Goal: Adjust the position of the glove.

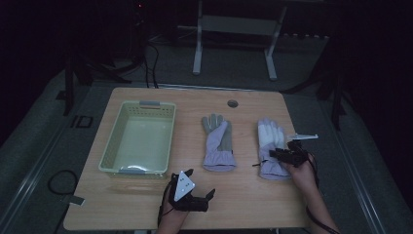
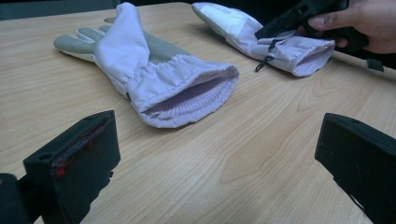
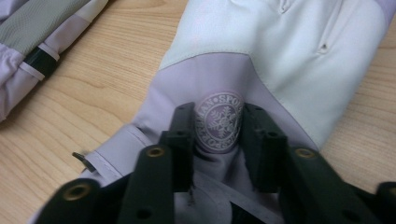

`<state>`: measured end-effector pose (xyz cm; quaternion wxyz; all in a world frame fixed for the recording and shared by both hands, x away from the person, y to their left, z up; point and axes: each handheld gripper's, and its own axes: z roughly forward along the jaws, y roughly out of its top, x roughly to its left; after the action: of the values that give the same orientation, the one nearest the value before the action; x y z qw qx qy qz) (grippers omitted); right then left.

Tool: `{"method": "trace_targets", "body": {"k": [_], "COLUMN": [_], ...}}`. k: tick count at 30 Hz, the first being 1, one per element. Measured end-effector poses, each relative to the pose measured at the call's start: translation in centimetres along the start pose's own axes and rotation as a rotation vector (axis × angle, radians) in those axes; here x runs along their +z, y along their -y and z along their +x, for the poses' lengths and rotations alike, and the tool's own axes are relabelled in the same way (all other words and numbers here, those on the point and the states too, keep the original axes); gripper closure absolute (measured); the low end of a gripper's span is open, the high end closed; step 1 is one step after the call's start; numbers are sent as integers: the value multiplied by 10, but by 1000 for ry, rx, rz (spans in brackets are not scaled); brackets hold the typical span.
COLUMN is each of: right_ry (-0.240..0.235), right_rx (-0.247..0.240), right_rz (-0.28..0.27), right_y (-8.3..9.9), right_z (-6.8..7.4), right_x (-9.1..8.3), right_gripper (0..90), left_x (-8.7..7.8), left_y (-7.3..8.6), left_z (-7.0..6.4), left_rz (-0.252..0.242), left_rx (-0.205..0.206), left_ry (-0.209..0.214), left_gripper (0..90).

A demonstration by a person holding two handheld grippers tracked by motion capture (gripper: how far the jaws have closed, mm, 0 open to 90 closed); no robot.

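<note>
Lilac fabric of the right glove [image 3: 219,121] is bunching between the jaws of the right hand-held gripper [image 3: 217,154], which are pinching in on its round snowflake badge [image 3: 218,122] near the cuff. That glove is lying flat toward the right of the wooden surface [image 1: 243,195]. Well apart, the left hand-held gripper [image 2: 215,154] is hovering wide open and holding nothing, facing the cuff of the left glove [image 2: 154,70] at mid-surface, beside a basket [image 1: 109,151].

Pale basket [image 1: 138,139] on wooden table [image 1: 243,195]
</note>
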<state>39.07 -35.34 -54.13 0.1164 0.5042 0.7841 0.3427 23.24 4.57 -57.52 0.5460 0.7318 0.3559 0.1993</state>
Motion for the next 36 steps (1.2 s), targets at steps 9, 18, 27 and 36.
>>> {"method": "trace_targets", "body": {"k": [9,18,27,36], "right_ry": [33,55,75,41], "right_rx": [-5,-4,-31,-42], "right_rz": [-7,-50,-81,-109], "right_y": [-8,-33,-61,-87], "right_z": [10,18,39,71], "right_x": [-16,-45,-61,-60], "right_gripper": [786,790,792,791], "left_x": [0,0,0,0], "left_y": [0,0,0,0], "left_z": [0,0,1,0], "left_rz": [-1,0,0,-3], "left_rx": [-2,-3,-2,-1], "left_ry": [1,1,1,1], "left_gripper": [2,2,2,2]}}
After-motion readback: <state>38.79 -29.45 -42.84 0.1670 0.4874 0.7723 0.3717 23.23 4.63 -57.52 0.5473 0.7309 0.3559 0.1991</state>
